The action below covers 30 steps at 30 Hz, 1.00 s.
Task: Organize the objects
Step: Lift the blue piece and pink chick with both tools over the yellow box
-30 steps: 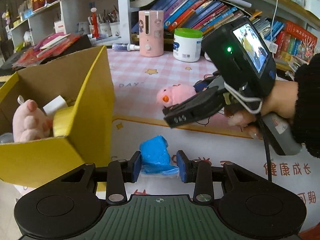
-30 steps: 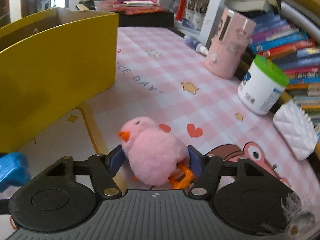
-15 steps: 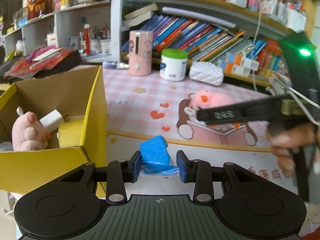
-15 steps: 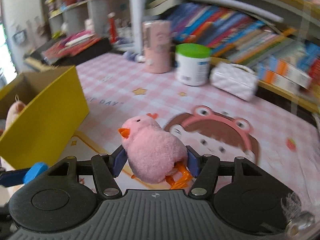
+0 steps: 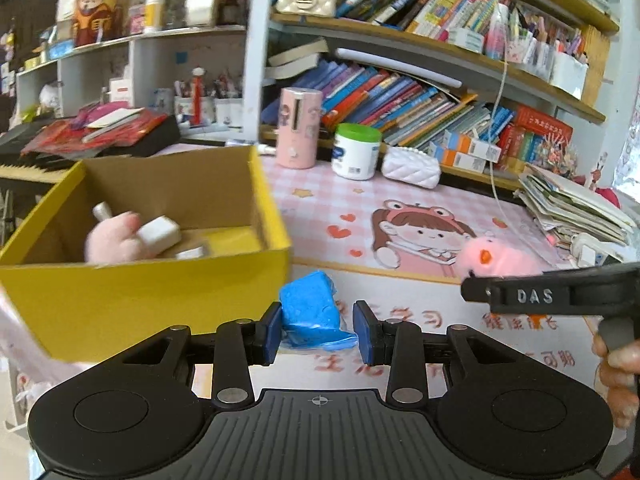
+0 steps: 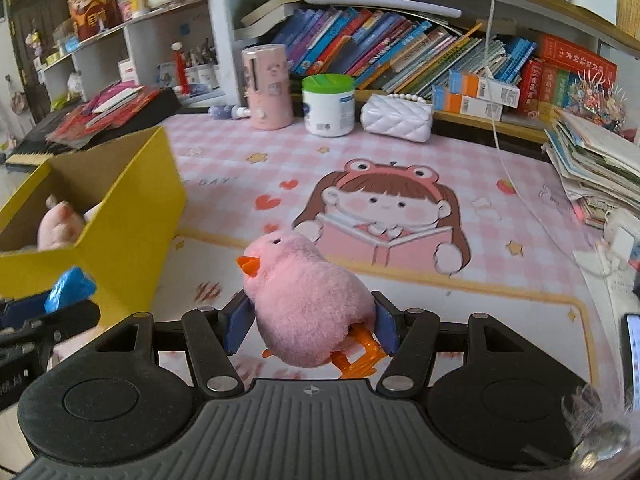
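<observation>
Left wrist view shows the left gripper [image 5: 316, 330] with its fingers pinching a soft blue lump wrapped in clear film [image 5: 310, 312], held in the air just off the near right corner of the open yellow cardboard box [image 5: 148, 300]. Right wrist view shows the right gripper [image 6: 310, 330] with its fingers pinching a fluffy pink toy chick with an orange beak and orange feet [image 6: 306, 300], held above the pink cartoon-printed mat that covers the surface [image 6: 400, 280], to the right of the box.

Both things look lifted and ready to go in, so the step in hand seems to be the carry to the box. To do it well, each load should pass clearly above the yellow wall before it travels inward, since a low approach could catch the rim and shove the light box along the surface. The left load is nearer and should go first, leaving the right room to follow without the two tools crossing. A pale pink plush toy [image 5: 114, 240] and a small white block [image 5: 158, 234] already lie inside toward the left, so the bare right part of the box floor is the better place to let go. The chick is soft and round; its grip should stay firm until it is low inside.
</observation>
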Each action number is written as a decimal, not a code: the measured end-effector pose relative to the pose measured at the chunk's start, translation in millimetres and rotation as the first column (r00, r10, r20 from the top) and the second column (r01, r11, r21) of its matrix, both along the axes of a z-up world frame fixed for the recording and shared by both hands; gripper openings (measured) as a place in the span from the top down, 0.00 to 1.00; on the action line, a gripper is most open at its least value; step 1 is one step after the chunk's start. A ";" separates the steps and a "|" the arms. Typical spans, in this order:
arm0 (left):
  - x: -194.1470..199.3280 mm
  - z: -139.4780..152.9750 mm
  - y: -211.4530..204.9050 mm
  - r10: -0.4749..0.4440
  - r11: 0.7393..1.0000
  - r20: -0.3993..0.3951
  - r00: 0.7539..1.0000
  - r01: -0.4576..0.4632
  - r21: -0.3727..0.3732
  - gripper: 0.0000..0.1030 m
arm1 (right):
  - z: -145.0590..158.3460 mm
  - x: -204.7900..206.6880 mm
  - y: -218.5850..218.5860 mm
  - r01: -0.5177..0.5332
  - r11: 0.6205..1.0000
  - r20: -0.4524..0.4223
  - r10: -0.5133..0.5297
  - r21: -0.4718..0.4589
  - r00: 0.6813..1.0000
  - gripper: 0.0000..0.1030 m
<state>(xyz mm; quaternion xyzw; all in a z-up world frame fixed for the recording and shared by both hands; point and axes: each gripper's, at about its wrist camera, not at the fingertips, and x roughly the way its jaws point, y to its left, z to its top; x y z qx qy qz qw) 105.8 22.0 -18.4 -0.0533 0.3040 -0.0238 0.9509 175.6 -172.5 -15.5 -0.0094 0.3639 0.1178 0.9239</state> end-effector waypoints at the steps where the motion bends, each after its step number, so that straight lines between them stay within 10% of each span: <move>1: -5.2 -0.3 5.7 0.007 1.000 -0.001 1.000 -0.007 -0.002 0.66 | 0.0 -7.3 6.1 -0.004 1.000 0.001 0.004 -0.006 1.000 0.43; 30: -110.5 -1.2 103.5 0.102 0.995 -0.005 0.995 -0.101 0.024 0.66 | -11.5 -118.9 126.5 -0.155 0.988 -0.026 0.155 -0.004 0.988 0.43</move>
